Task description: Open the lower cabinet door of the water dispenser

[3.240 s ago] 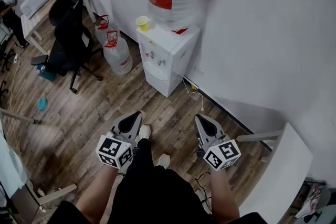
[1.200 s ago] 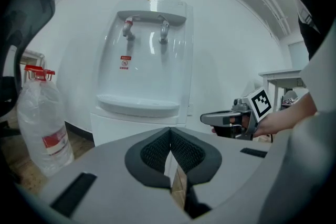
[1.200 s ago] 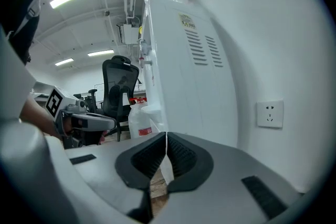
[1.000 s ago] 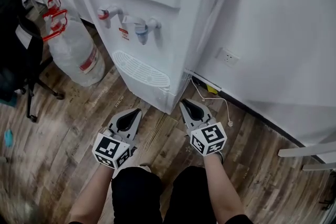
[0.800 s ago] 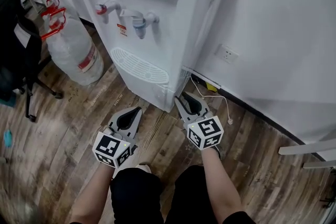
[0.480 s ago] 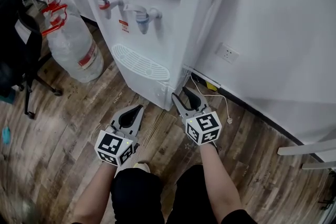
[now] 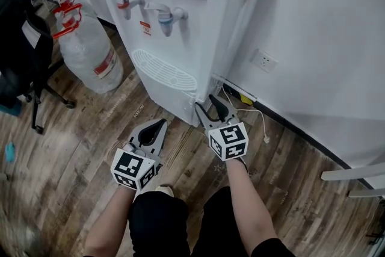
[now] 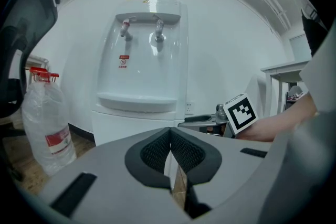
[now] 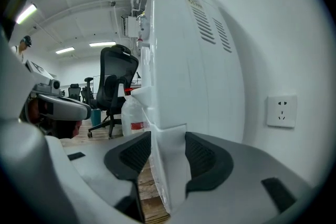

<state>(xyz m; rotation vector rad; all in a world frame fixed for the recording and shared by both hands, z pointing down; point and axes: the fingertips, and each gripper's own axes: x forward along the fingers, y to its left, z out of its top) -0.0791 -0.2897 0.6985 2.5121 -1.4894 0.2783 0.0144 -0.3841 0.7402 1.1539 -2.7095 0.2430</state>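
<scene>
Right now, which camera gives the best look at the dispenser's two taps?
The left gripper view: it faces the water dispenser head-on, so the red tap and blue tap stand side by side. The head view looks steeply down on them, foreshortened. The right gripper view shows the dispenser's side panel; taps cannot be made out.

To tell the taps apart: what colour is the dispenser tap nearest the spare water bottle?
Red; the tap shows best in the head view.
</scene>
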